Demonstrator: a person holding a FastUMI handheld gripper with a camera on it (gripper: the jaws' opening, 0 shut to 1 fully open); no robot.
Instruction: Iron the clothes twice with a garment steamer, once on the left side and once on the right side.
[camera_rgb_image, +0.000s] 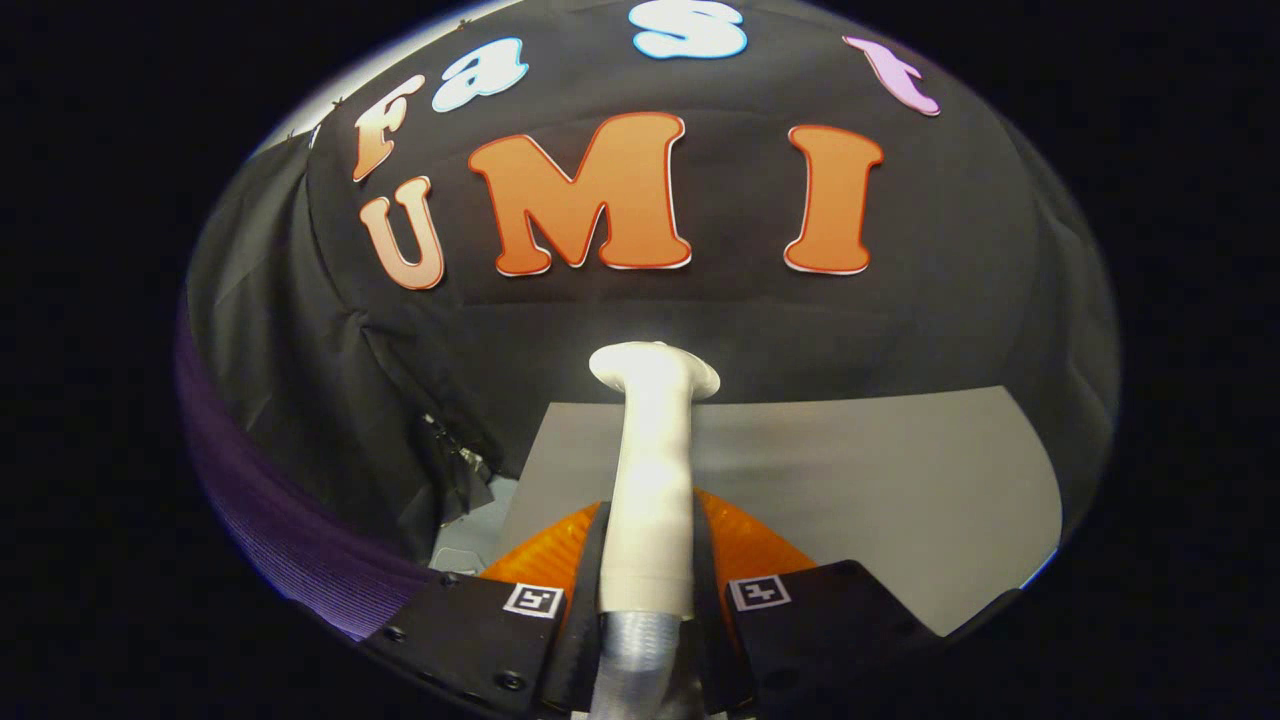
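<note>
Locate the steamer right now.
In the gripper view the white steamer stands clamped between the tool's fingers, its head pointing ahead over the grey table, purple garment to its left.

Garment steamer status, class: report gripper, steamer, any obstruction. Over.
Gripper shut on steamer handle. Head points ahead over grey table. Purple garment off to left. Nothing blocking.

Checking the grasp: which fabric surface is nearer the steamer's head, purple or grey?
The grey surface, beyond the steamer that the hand-held gripper clamps; the purple fabric hangs aside.
</note>
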